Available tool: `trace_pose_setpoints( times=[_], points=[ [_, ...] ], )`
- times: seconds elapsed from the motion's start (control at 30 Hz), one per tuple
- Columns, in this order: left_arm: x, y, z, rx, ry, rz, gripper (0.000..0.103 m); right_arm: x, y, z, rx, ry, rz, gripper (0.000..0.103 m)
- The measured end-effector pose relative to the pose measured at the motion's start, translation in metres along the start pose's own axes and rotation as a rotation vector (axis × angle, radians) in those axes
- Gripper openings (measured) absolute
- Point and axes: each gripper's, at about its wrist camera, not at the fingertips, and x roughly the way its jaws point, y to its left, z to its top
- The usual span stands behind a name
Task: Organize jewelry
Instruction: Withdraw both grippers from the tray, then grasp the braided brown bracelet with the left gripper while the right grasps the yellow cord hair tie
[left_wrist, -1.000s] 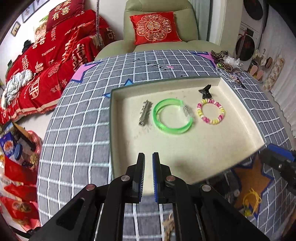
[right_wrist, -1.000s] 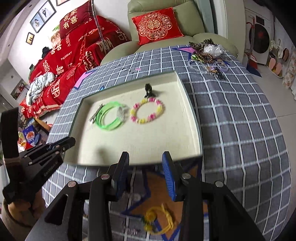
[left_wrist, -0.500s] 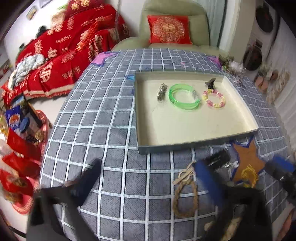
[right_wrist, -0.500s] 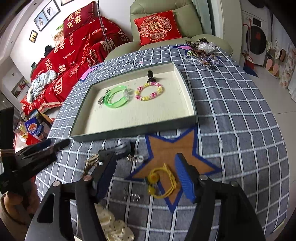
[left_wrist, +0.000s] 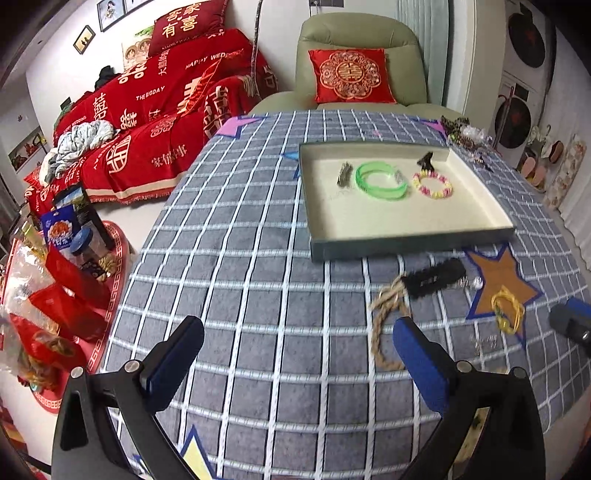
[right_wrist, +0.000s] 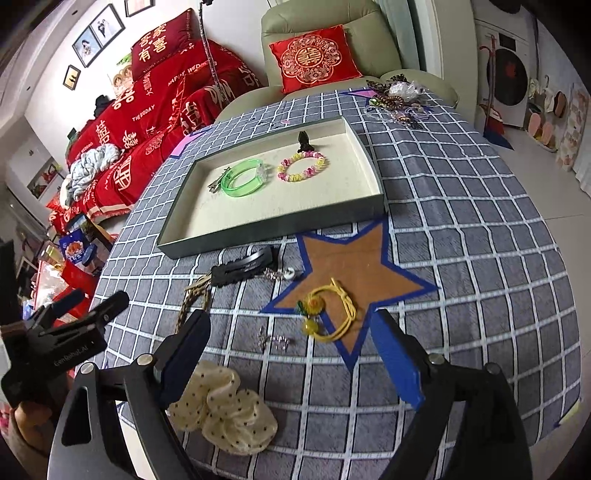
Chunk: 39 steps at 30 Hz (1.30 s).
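The right gripper (right_wrist: 291, 354) hangs over the near part of the checked tablecloth (right_wrist: 461, 229) with its jaws opening, already far apart, and nothing between the pads. Just ahead of its fingertips lies a yellow cord bracelet (right_wrist: 328, 314) on a brown star patch (right_wrist: 354, 266); a small silver earring pair (right_wrist: 273, 341) sits just left of that, between the two fingers. Under the left finger lies a cream dotted scrunchie (right_wrist: 225, 410). Further ahead and to the left are a black hair clip (right_wrist: 243, 267) and a braided rope loop (right_wrist: 192, 299); between the clip and the star lies a small white-and-silver piece, too small to tell. Beyond these stands the shallow tray (right_wrist: 273, 229), holding a green bangle (right_wrist: 243, 179), a beaded bracelet (right_wrist: 303, 168), a silver clip (right_wrist: 218, 181) and a small black claw clip (right_wrist: 304, 142). Far off to the right, at the table's back corner, lies a heap of tangled jewelry (right_wrist: 395, 98).

The left gripper (left_wrist: 295, 350) is spread wide and empty over bare cloth. The rope loop (left_wrist: 384, 325) lies just inside its right finger, the black hair clip (left_wrist: 432, 282) ahead of that, and the tray (left_wrist: 406, 245) beyond, ahead and right.
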Motion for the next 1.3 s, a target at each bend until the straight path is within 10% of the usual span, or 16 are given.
trace_pose_setpoints(
  times=[0.67, 1.3],
  points=[
    [-0.001, 0.008, -0.056, -0.043, 0.075, -0.039, 0.103, -0.007, -0.018, -0.052, 0.038, 0.091, -0.042, 0.103],
    [0.025, -0.011, -0.026, 0.012, 0.079, -0.053, 0.103, 0.025, -0.044, -0.028, 0.008, 0.090, -0.207, 0.103]
  ],
)
